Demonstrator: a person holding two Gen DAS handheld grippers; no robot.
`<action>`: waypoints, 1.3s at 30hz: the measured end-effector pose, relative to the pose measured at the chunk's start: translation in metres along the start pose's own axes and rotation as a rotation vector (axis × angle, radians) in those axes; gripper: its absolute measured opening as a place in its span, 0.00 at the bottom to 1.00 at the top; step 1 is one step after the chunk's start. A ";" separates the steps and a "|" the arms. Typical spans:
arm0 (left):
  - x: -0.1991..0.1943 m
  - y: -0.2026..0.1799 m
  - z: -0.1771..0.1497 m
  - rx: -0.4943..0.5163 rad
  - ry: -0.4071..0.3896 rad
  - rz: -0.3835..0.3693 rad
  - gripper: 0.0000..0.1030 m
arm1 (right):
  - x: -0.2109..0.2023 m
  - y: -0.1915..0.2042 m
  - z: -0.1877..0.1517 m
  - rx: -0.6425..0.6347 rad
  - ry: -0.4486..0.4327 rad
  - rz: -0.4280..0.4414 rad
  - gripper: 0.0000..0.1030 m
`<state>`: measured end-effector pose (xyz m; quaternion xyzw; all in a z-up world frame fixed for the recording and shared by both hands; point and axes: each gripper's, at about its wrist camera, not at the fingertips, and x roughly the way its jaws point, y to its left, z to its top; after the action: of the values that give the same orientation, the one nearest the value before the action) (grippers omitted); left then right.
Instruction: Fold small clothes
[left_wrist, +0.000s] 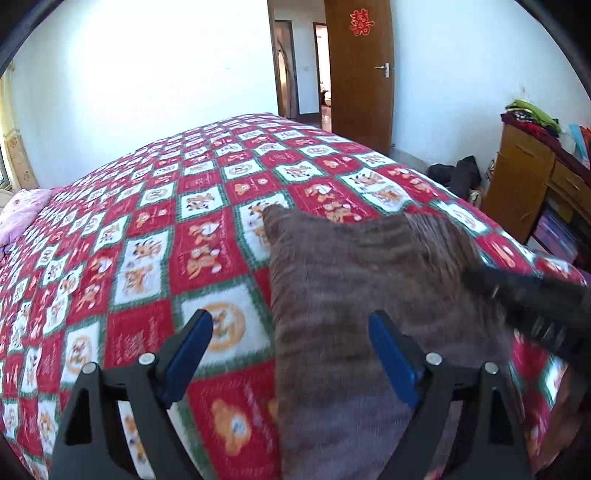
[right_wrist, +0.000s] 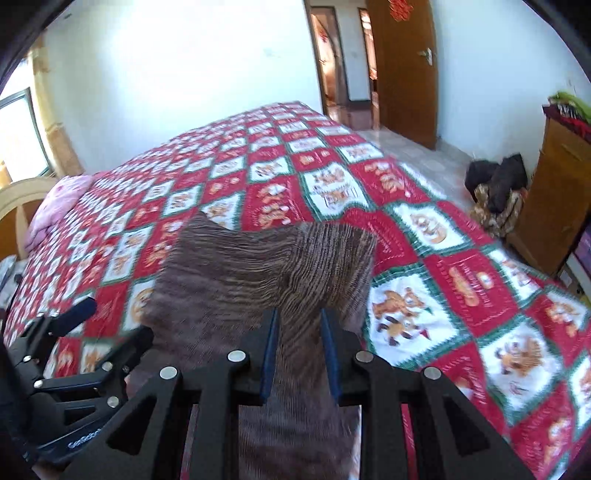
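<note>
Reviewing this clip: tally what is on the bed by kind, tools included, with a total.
Brown garment: 1
Pink bedding at the far end: 1
Red patterned bedspread: 1
Tools: 2, left tool and right tool
Total: 5

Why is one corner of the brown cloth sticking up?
The brown cloth isn't lying flat: the right gripper pinches its right side and lifts it off the checked bedspread, so that part stands bunched. The left gripper is open, holding nothing. Nothing looks damaged.
</note>
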<state>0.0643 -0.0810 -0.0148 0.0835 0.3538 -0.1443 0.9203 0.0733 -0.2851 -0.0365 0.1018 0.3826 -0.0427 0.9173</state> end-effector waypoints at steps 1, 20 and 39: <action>0.006 -0.003 0.002 0.006 0.006 0.003 0.86 | 0.010 -0.002 -0.001 0.026 0.021 -0.003 0.24; 0.057 -0.003 -0.010 -0.062 0.119 -0.013 1.00 | 0.025 -0.008 -0.031 0.054 -0.042 0.083 0.51; 0.068 0.001 -0.012 -0.222 0.158 -0.272 1.00 | 0.015 -0.069 -0.034 0.404 -0.114 0.226 0.66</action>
<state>0.1048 -0.0912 -0.0697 -0.0561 0.4467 -0.2202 0.8653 0.0498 -0.3448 -0.0808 0.3230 0.3000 -0.0214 0.8973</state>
